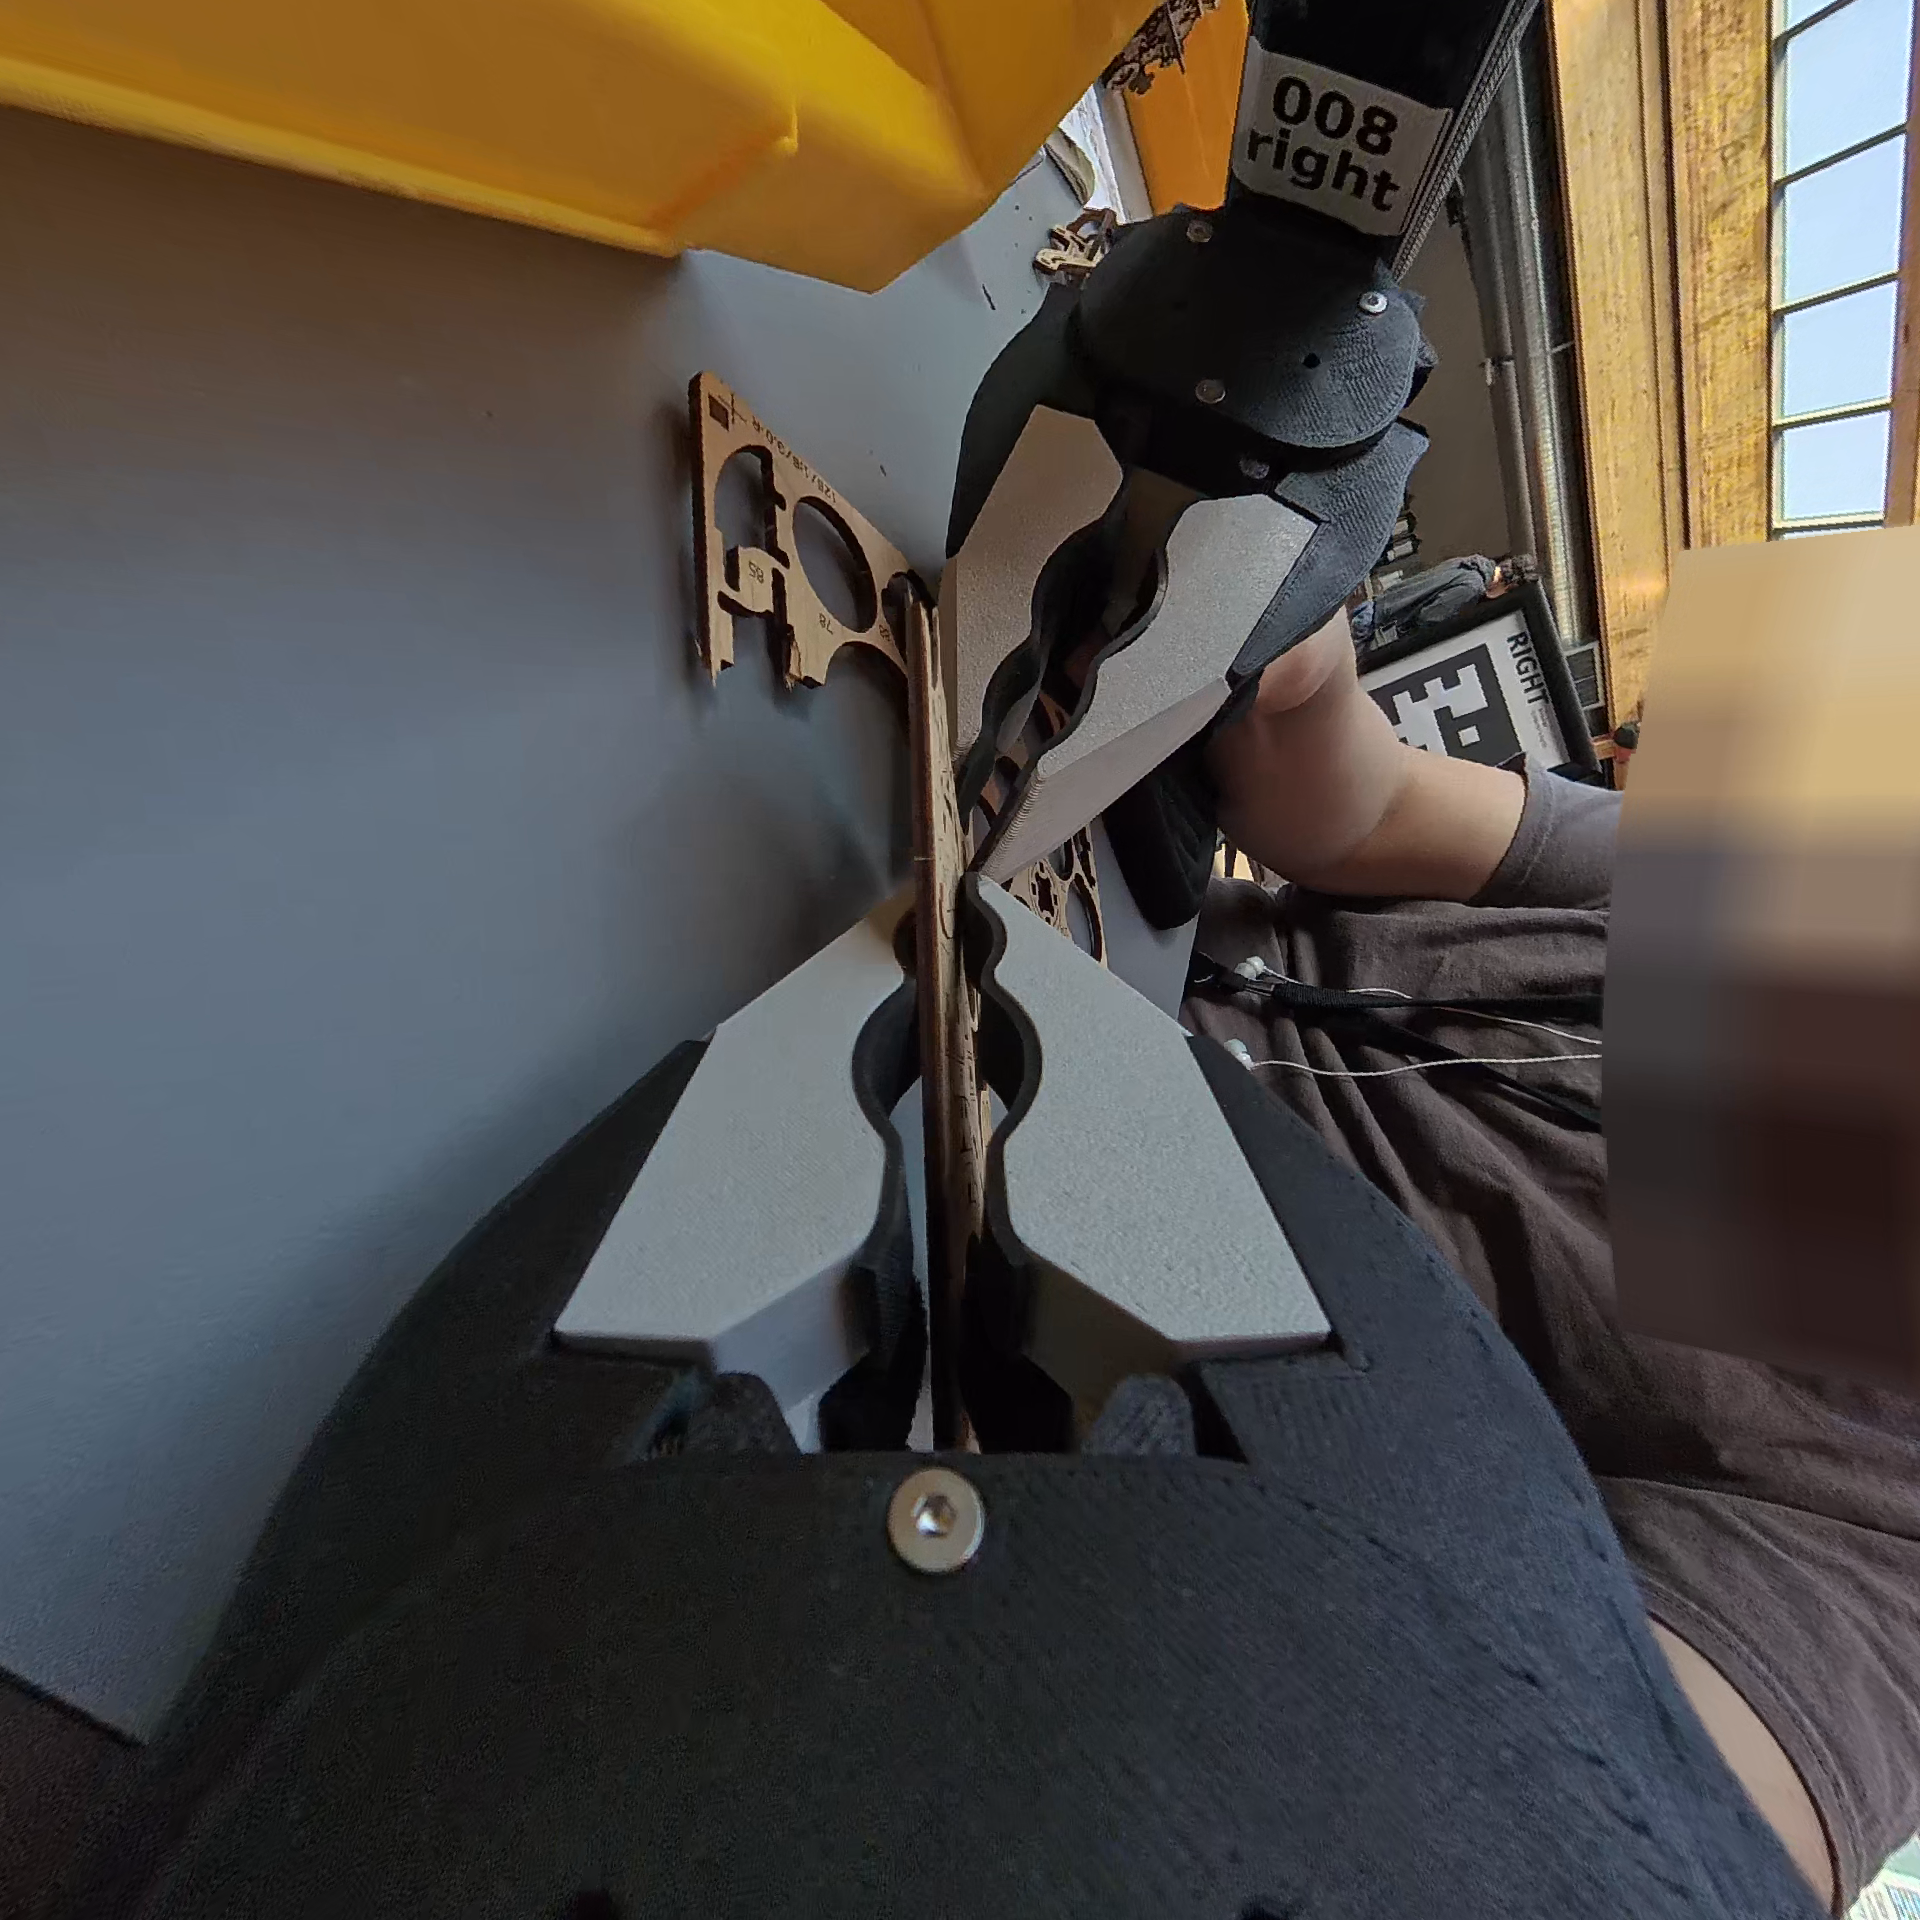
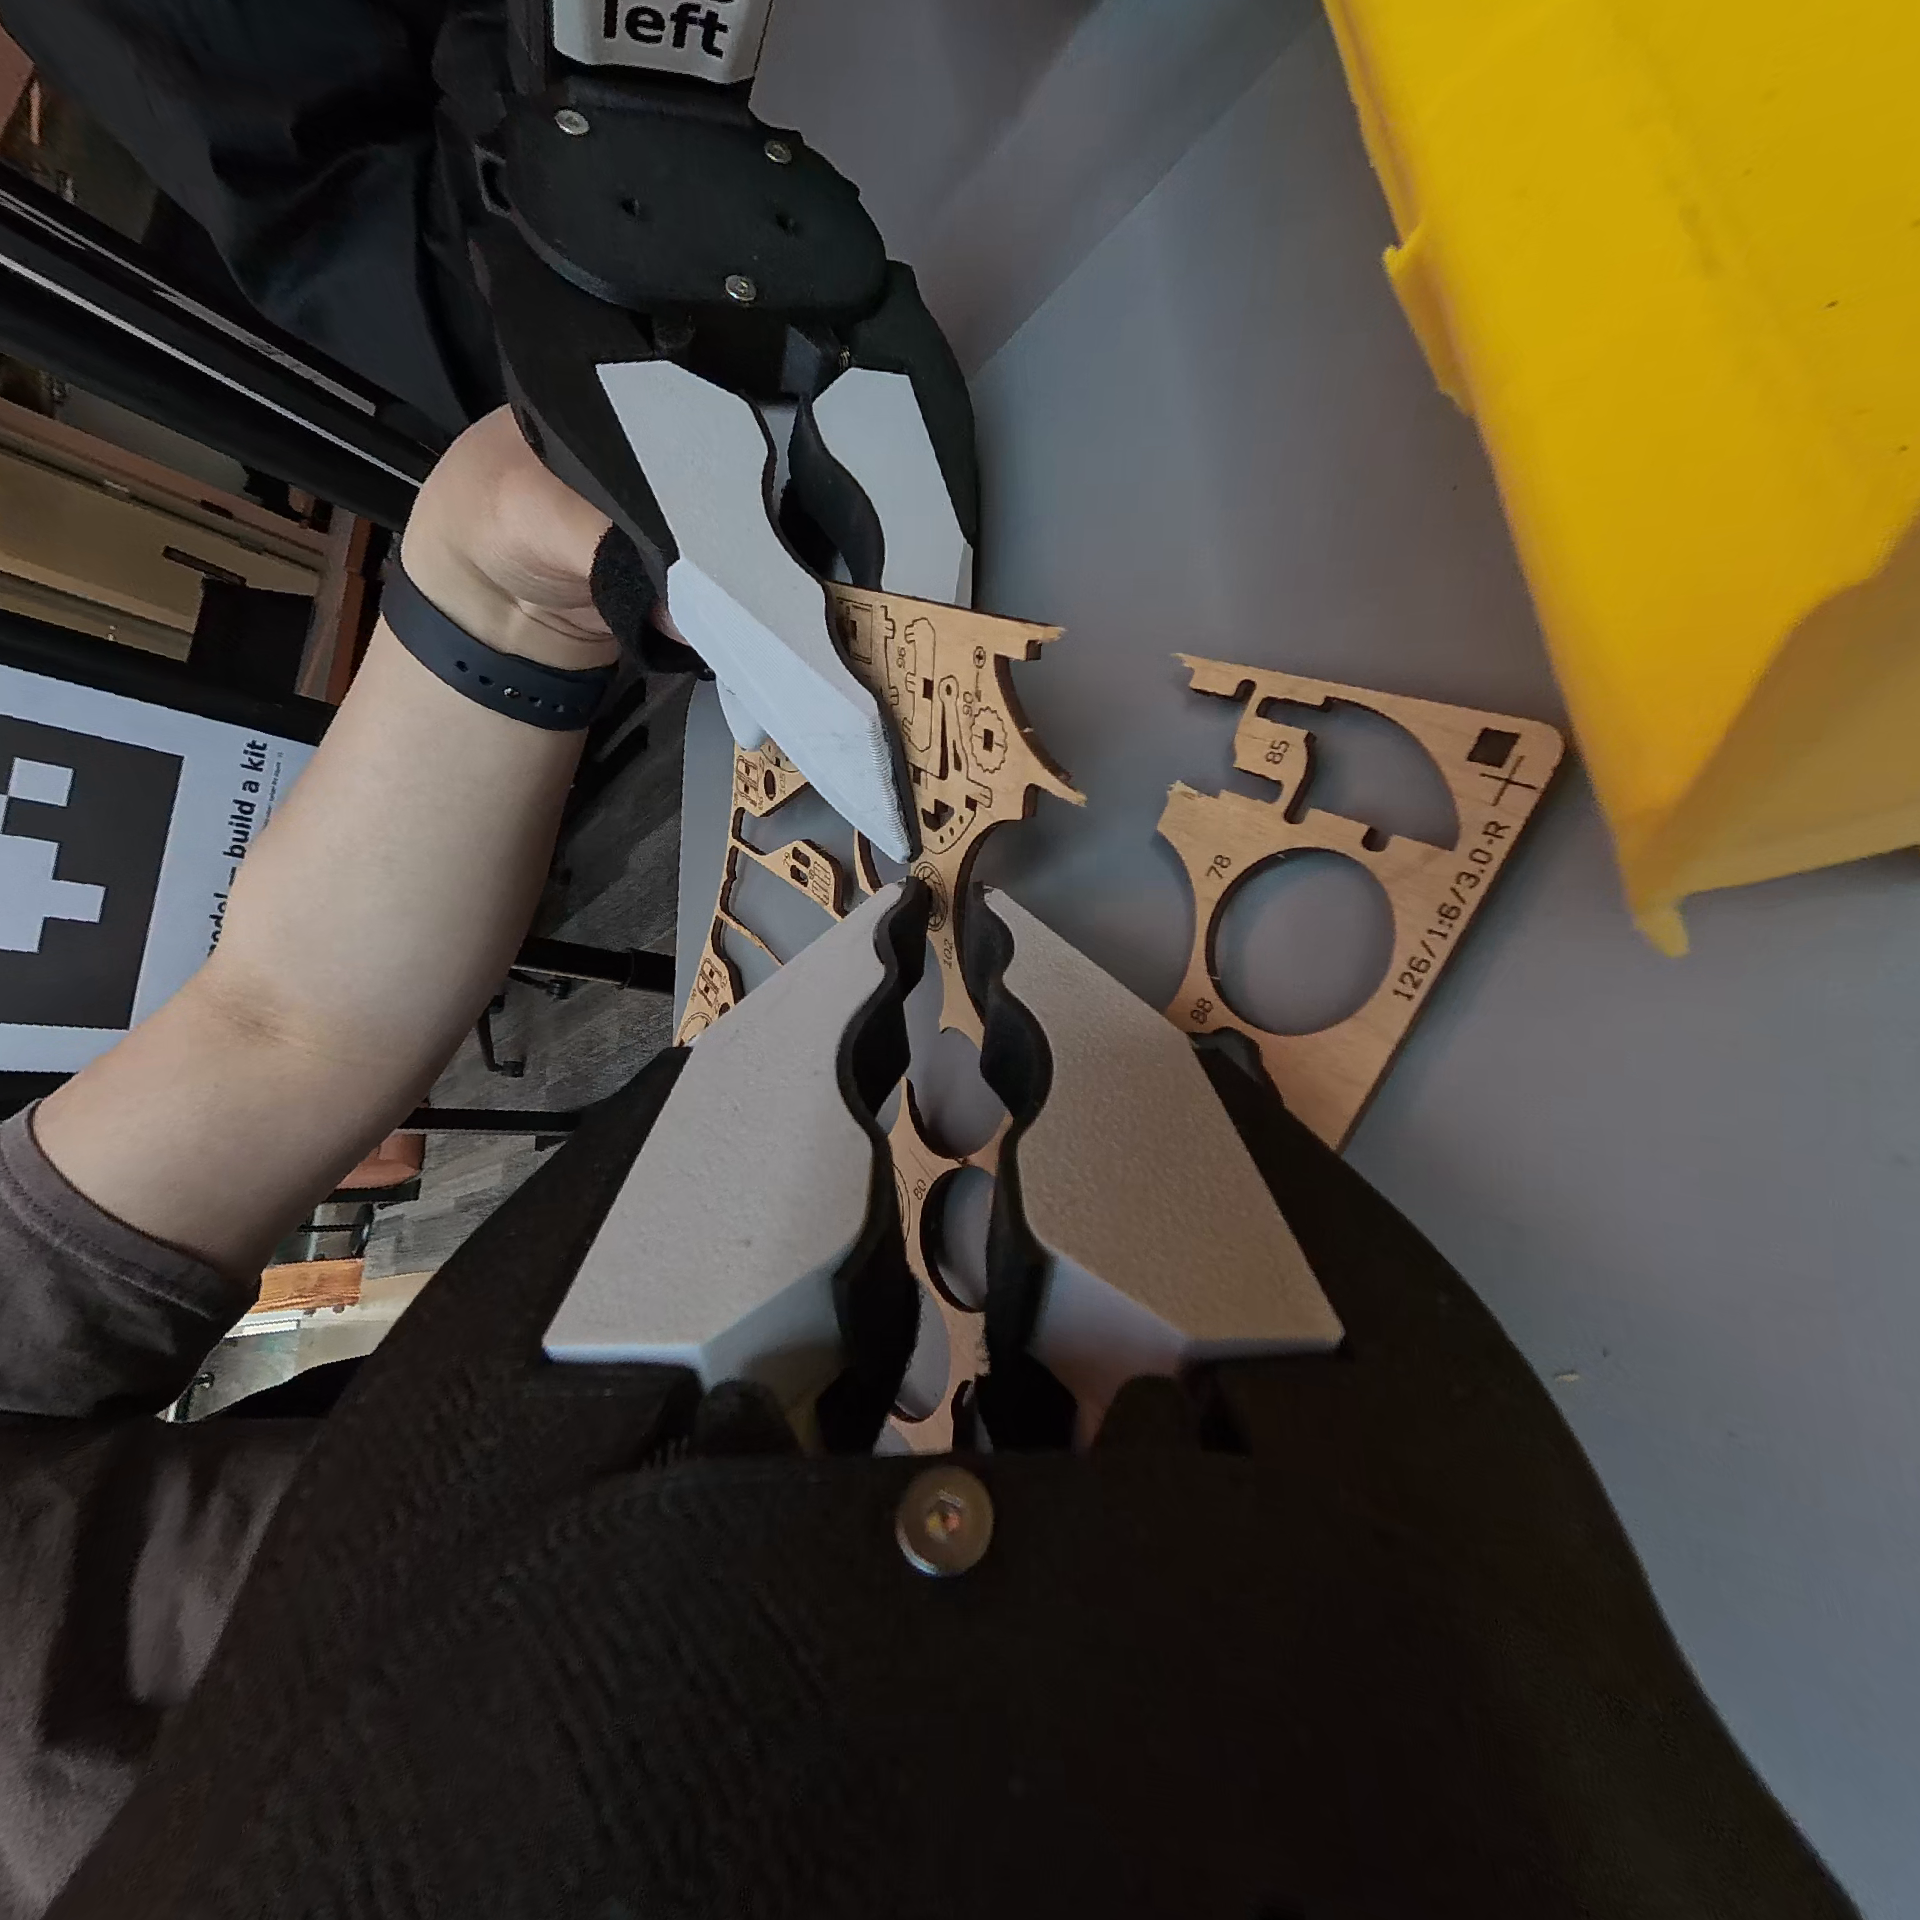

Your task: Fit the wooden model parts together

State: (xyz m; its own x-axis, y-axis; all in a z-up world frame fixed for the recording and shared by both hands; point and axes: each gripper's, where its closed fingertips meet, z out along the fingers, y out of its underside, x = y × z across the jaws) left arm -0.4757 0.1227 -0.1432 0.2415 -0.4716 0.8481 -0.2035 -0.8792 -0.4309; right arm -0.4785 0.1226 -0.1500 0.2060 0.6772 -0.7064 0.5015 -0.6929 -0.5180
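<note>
A thin laser-cut wooden sheet (image 1: 940,748) with engraved model parts is held on edge above the grey table (image 1: 312,727). My left gripper (image 1: 940,904) is shut on it, with the sheet running back between the grey fingers. In the right wrist view the sheet (image 2: 935,665) faces me flat, and the left gripper (image 2: 902,831) clamps its upper part. My right gripper (image 2: 948,896) is nearly shut, its tips straddling a narrow neck of the sheet. It enters the left wrist view (image 1: 977,862) from the upper right.
A broken-off corner of wooden sheet (image 2: 1475,810) with round cutouts lies flat on the table (image 2: 1247,416), and shows in the left wrist view too (image 1: 774,582). A yellow bin (image 2: 1662,416) stands just beyond it (image 1: 520,104). A person's forearm (image 2: 312,935) and a black-and-white marker board (image 2: 62,831) are at the table's side. Both grippers' tips are close together, under 4 cm apart.
</note>
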